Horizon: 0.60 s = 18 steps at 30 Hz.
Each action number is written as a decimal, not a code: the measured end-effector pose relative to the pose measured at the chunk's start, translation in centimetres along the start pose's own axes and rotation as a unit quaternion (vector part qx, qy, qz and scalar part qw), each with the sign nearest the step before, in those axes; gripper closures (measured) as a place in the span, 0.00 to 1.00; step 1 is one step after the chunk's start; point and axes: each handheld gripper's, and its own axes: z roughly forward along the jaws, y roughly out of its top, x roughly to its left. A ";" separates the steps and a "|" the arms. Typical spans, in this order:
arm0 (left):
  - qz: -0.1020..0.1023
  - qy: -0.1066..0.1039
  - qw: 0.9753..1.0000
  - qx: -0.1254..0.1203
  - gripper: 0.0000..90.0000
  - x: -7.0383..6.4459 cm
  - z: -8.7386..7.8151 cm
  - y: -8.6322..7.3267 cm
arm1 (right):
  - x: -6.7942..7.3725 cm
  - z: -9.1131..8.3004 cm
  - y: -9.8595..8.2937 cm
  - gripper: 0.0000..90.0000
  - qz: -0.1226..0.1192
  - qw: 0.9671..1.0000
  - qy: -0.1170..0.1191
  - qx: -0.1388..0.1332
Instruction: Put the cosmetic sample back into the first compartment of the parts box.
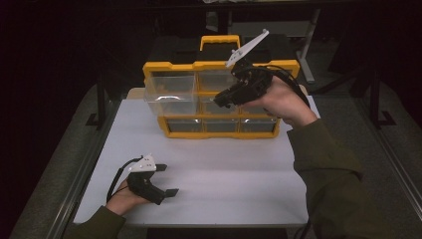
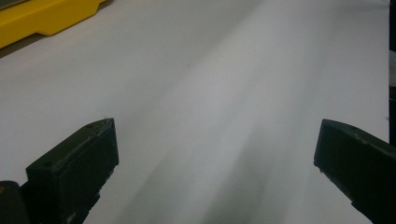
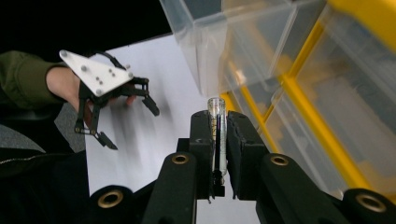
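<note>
Now my right gripper (image 3: 218, 154) pinches a thin glass tube (image 3: 216, 135) at twelve o'clock near the clear plastic drawers (image 1: 171, 89); my left gripper (image 1: 166, 180) rests wide open.

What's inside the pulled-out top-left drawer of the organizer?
The pulled-out clear drawer looks empty through its walls; only glare shows. Its floor is not clearly visible in the high view. The right gripper is beside it with a clear tube clamped.
</note>
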 end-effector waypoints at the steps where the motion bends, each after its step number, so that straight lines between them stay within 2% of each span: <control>1: -0.001 0.000 1.000 0.000 0.00 0.0 0.0 0.0 | -0.1 -0.1 0.3 0.89 -0.001 1.000 0.000 -0.002; 6: 0.004 0.001 1.000 -0.001 0.00 -0.1 0.0 0.0 | -0.2 -0.6 1.8 0.89 -0.001 1.000 -0.001 -0.010; 15: -0.009 0.000 1.000 0.000 0.00 -0.1 0.2 0.0 | -0.5 -1.3 4.0 0.89 0.007 1.000 -0.002 -0.015; 18: -0.007 -0.001 1.000 0.001 0.00 -0.1 0.3 0.0 | -0.7 -1.3 4.6 0.89 -0.001 1.000 -0.001 -0.021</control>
